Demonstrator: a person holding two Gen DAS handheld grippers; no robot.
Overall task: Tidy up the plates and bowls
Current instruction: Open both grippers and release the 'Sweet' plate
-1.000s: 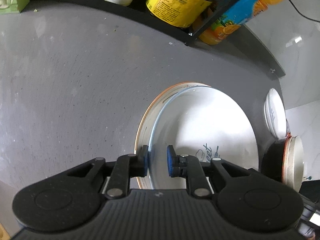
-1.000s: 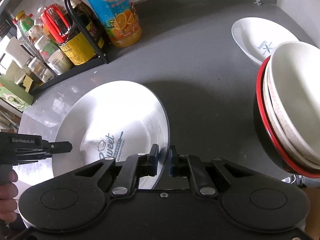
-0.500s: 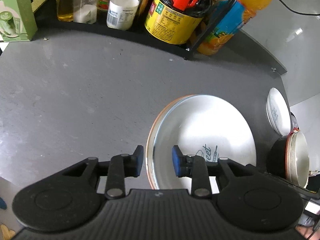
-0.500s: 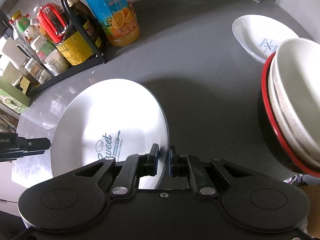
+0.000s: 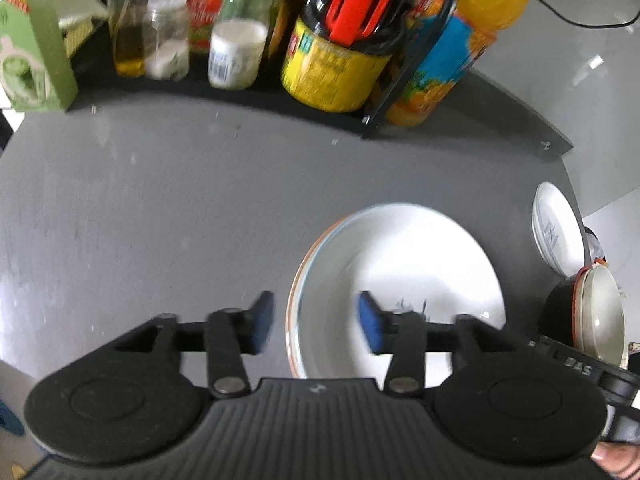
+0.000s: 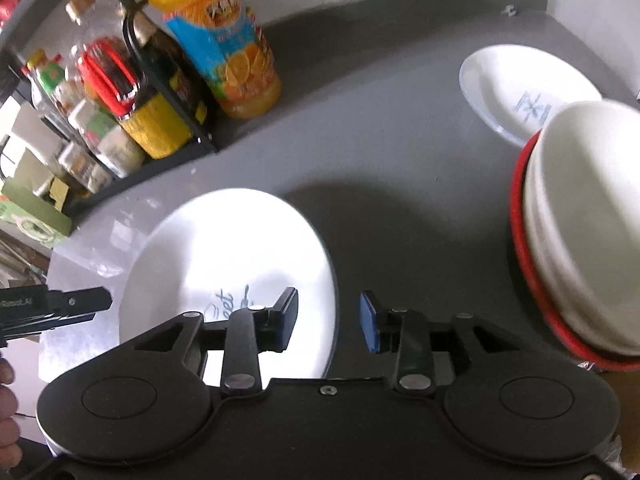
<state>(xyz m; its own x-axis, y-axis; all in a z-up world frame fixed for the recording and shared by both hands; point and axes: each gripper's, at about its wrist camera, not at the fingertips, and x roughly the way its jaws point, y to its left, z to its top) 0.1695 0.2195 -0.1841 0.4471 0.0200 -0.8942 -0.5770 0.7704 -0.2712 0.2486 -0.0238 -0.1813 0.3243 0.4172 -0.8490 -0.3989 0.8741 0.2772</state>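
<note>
Fingers (image 5: 262,322) of the left gripper (image 5: 316,322) stand apart, straddling the near-left rim of a white plate (image 5: 400,264) stacked on an orange-rimmed plate (image 5: 294,300) on the gray surface (image 5: 160,208). Across the stack, the right gripper (image 6: 329,320) is spread wide over the plate's right edge. Nested bowls (image 6: 580,220) and a small white plate (image 6: 520,80) sit to the right, an orange juice bottle (image 6: 224,48) behind.

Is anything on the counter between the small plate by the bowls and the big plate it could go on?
Nothing visible. Only bare counter lies between the small plate and the big plate. The bowls sit off to the side.
</note>
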